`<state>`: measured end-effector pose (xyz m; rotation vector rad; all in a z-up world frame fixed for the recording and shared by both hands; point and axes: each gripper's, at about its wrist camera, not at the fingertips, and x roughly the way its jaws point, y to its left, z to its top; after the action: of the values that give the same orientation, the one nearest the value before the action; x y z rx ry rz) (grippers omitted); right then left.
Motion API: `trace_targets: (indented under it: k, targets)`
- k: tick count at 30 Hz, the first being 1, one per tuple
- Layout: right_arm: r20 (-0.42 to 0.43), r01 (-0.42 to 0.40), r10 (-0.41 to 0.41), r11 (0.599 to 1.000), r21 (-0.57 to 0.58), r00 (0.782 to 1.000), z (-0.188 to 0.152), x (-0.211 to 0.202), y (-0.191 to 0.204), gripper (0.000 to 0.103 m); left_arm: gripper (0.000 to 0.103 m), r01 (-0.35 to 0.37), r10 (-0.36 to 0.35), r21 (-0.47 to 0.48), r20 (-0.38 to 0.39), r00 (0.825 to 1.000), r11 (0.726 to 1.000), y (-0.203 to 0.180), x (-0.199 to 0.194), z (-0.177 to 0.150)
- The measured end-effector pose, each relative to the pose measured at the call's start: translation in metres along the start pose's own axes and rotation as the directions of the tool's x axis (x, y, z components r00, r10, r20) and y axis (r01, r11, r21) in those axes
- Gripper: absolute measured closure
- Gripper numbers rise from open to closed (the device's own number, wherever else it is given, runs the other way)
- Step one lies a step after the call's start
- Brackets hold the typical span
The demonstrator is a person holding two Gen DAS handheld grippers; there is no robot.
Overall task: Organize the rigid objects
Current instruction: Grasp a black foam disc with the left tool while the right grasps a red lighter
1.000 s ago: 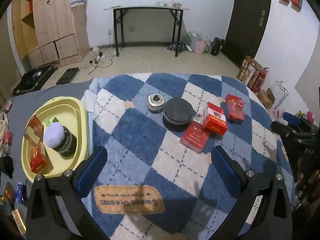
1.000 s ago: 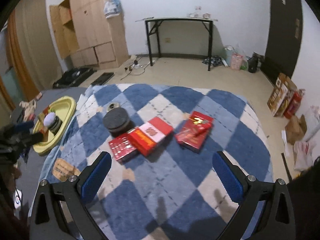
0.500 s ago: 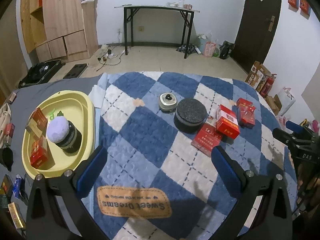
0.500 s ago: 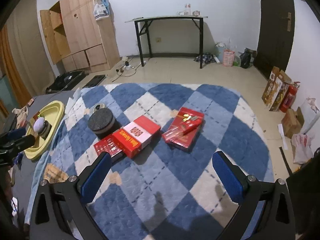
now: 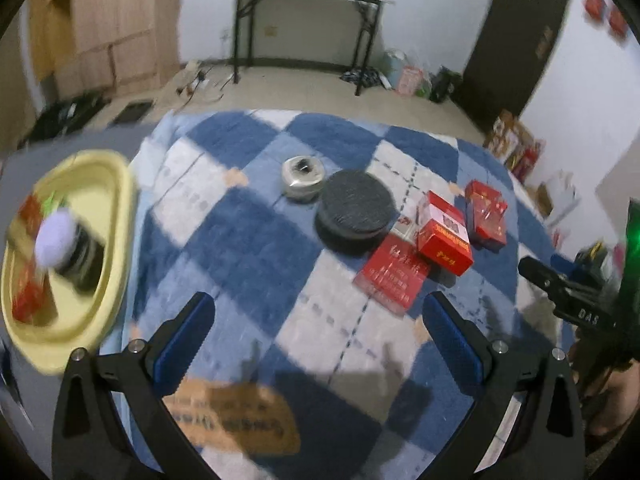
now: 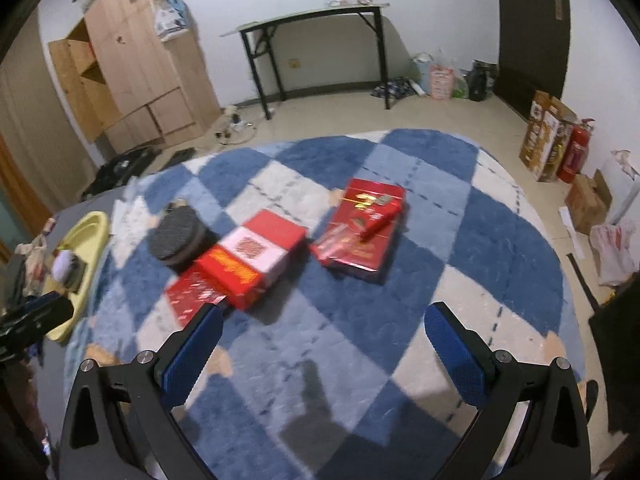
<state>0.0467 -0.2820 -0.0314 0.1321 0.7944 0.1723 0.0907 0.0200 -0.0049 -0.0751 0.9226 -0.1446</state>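
Left wrist view, left to right. The yellow tray (image 5: pixel 116 216) is motion-blurred; a dark jar with a pale fluffy top (image 5: pixel 60 240) and red packs (image 5: pixel 26 300) lie in it, their details unreadable. On the blue-and-white checked blanket (image 5: pixel 248 240) a small silver tin (image 5: pixel 302 176) sits just beside a black round disc (image 5: pixel 356 208). To the right, a flat red packet (image 5: pixel 394 276) lies partly under a red-and-white box (image 5: pixel 444 238), and a stack of red boxes (image 5: pixel 486 216) stands near it. The left gripper (image 5: pixel 318 336) hovers above the blanket, fingers (image 5: pixel 184 340) wide apart and empty. An orange label (image 5: pixel 236 424) on the blanket is partly hidden by them, its print illegible. The right gripper's body is cut off at the right edge.

Right wrist view, left to right. The tray (image 6: pixel 92 232) appears only as a sliver, and the tin is almost wholly hidden behind the disc (image 6: pixel 178 238). This view alone shows the box's (image 6: pixel 256 254) white top panel and the gold print on the stack (image 6: pixel 362 226). The right gripper (image 6: pixel 324 344) hangs with fingers (image 6: pixel 456 356) spread, holding nothing; the left finger overlaps the packet's (image 6: pixel 192 296) corner. A wooden cabinet (image 6: pixel 132 72), black-legged table (image 6: pixel 316 36) and fire extinguisher (image 6: pixel 574 156) stand beyond.
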Motion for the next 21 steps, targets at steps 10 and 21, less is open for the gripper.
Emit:
trace_targets:
  k: [10,21]
  targets:
    - [0.043,0.009,-0.013,0.995,0.099,0.999,0.03,0.053,-0.028,0.0,0.0,-0.059,0.063,-0.082,0.039,0.997,0.995,-0.024,0.063,0.064]
    - [0.082,0.064,-0.066,0.997,0.031,0.994,0.04,0.085,-0.025,0.023,0.02,-0.018,0.012,-0.165,-0.039,0.999,0.986,-0.011,0.113,0.06]
